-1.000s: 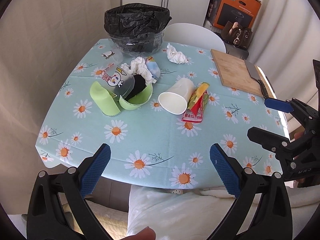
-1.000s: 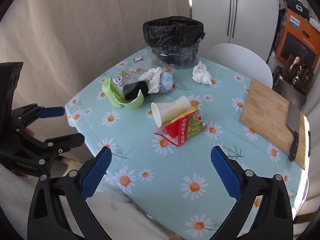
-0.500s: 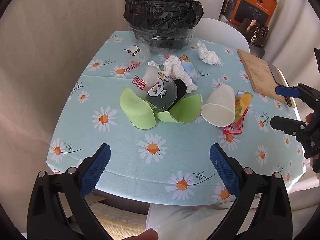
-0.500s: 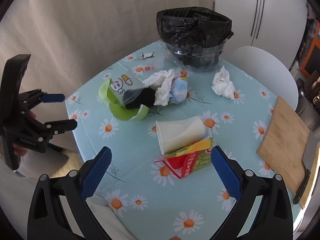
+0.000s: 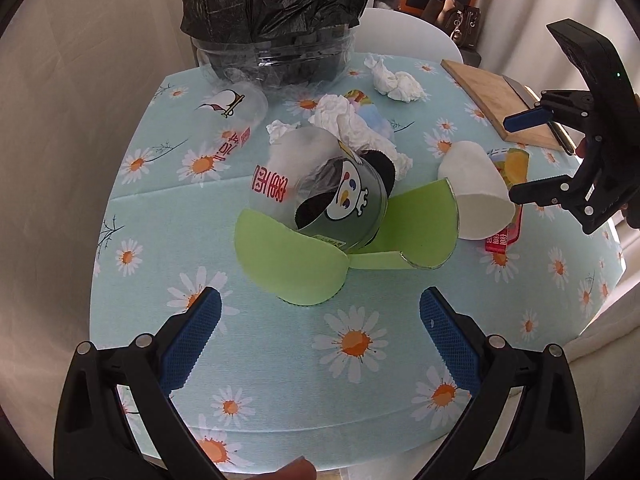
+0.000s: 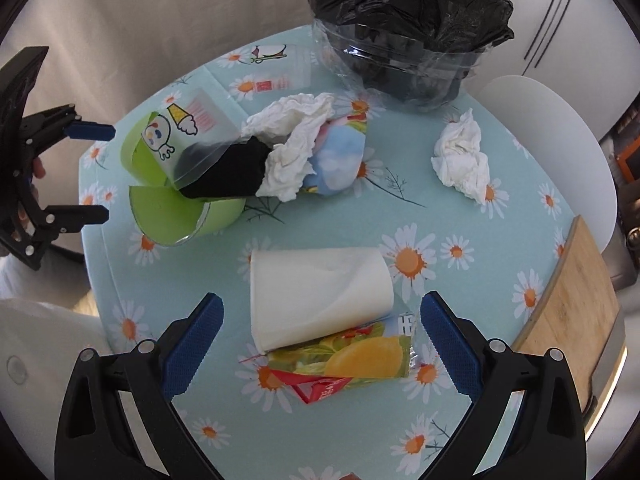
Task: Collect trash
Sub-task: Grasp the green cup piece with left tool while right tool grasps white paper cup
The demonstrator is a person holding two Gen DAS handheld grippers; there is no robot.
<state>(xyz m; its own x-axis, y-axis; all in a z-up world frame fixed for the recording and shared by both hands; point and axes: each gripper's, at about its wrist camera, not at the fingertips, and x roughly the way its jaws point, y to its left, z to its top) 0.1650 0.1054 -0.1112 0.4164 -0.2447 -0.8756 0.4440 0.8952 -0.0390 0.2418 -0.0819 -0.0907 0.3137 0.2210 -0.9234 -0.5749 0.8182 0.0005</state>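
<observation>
Trash lies on a daisy-print tablecloth [image 5: 288,364]. A green cut cup [image 5: 296,264] with a clear printed cup [image 5: 320,196] lies just ahead of my open, empty left gripper [image 5: 320,340]. A white paper cup [image 6: 316,292] lies on its side on a snack wrapper [image 6: 352,360], between the open fingers of my empty right gripper [image 6: 320,344]. Crumpled tissues [image 6: 292,140] and another tissue ball [image 6: 460,160] lie further back. A bin lined with a black bag [image 6: 404,20] stands at the far edge; it also shows in the left wrist view [image 5: 272,20].
A wooden cutting board [image 6: 576,312] with a knife lies at the table's right side. A white chair [image 6: 552,128] stands behind the table. A clear cup [image 5: 232,112] lies near the bin. Curtain hangs on the left.
Both grippers have moved forward over the table. The left one has closed in on the green cup, the right one on the white paper cup. Both stay open.
</observation>
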